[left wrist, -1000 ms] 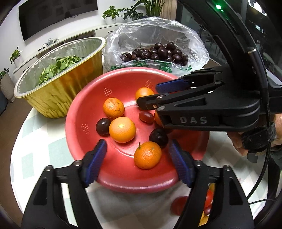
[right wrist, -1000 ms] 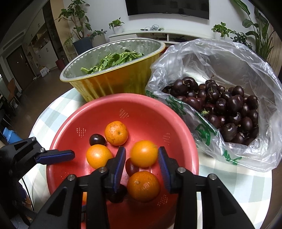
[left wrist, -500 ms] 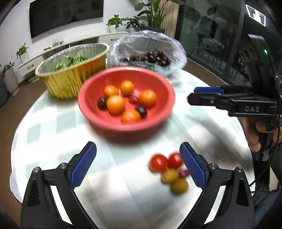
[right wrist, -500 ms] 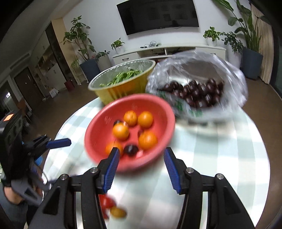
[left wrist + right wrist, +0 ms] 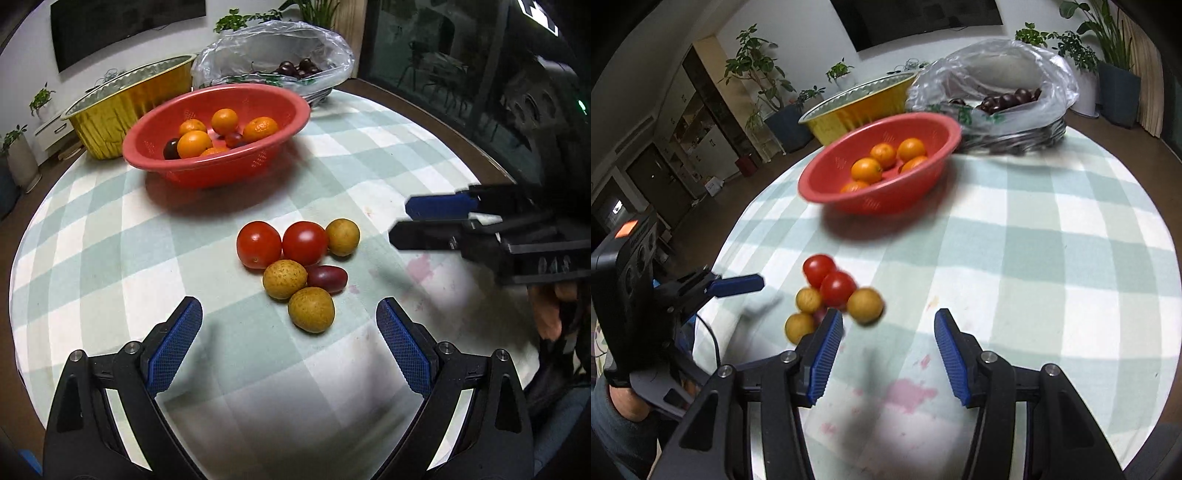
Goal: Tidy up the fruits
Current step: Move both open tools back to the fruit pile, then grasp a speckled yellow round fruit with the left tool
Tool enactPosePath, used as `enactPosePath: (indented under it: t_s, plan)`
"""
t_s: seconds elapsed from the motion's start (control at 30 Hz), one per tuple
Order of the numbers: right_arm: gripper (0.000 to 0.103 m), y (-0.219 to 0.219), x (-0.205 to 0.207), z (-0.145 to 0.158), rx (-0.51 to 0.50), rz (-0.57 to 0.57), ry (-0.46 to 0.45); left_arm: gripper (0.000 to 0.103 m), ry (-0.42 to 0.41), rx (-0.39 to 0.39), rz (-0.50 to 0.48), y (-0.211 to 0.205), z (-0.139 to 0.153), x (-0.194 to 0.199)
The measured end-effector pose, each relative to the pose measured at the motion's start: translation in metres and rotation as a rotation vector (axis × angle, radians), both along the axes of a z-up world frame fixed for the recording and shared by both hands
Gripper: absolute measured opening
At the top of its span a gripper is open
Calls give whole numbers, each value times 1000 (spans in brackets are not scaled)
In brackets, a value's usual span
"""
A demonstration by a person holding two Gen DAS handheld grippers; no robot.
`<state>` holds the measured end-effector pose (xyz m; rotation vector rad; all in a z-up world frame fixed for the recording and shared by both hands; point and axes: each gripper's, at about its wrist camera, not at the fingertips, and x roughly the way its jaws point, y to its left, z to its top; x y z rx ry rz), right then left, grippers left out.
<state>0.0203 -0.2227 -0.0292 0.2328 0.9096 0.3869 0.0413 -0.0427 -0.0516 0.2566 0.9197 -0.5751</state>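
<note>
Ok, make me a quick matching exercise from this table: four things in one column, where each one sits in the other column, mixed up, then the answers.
Things:
1. oranges
2. tomatoes
3. dark cherries
4. left gripper

Places:
A. in the clear plastic bag
B. open above the bare tablecloth, nothing between its pads
C. in the red colander
D. loose on the tablecloth beside the speckled yellow fruits

Pairs: 1-C, 2-D, 3-A, 4-B

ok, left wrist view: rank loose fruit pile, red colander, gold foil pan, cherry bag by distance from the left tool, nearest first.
1. Loose fruit pile, just ahead of the left tool, on the cloth.
2. Red colander, farther back, left of centre.
3. Gold foil pan and cherry bag, behind it: too close to call.
</note>
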Motion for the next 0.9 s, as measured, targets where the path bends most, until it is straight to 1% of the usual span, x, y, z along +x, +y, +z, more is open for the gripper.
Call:
enactPosePath:
  t_s: [0.1, 0.3, 0.37, 0.43, 0.47, 0.5, 0.63, 0.67, 0.73, 0.83, 0.9]
  plan:
    - [55, 2, -7, -3, -6, 7, 1, 96, 1, -2, 10, -1, 0, 2]
    - [55, 4, -15, -6, 5, 13, 11, 95, 15, -2, -2, -7, -5, 5]
    - [55, 6, -15, -8, 5, 22, 14, 90, 17, -4, -6, -8, -5, 5]
    - [55, 8, -15, -9, 4, 31, 16, 78, 22, -7, -7, -9, -6, 6]
    - [55, 9, -15, -9, 4, 34, 16, 75, 26, -9, -7, -9, -6, 6]
    - [54, 9, -15, -10, 3, 37, 15, 66, 31, -9, -7, -9, -7, 7]
    - [52, 9, -15, -11, 5, 39, 20, 48, 50, -11, -12, -10, -12, 8]
    - [52, 9, -15, -11, 6, 38, 21, 46, 53, -11, -14, -11, -13, 8]
    - [52, 9, -15, -11, 7, 38, 22, 35, 57, -12, -19, -12, -14, 7]
    - [51, 9, -15, -11, 6, 42, 23, 35, 55, -8, -21, -14, -16, 7]
    - [50, 10, -15, -12, 3, 48, 25, 33, 54, -13, -17, -13, -16, 8]
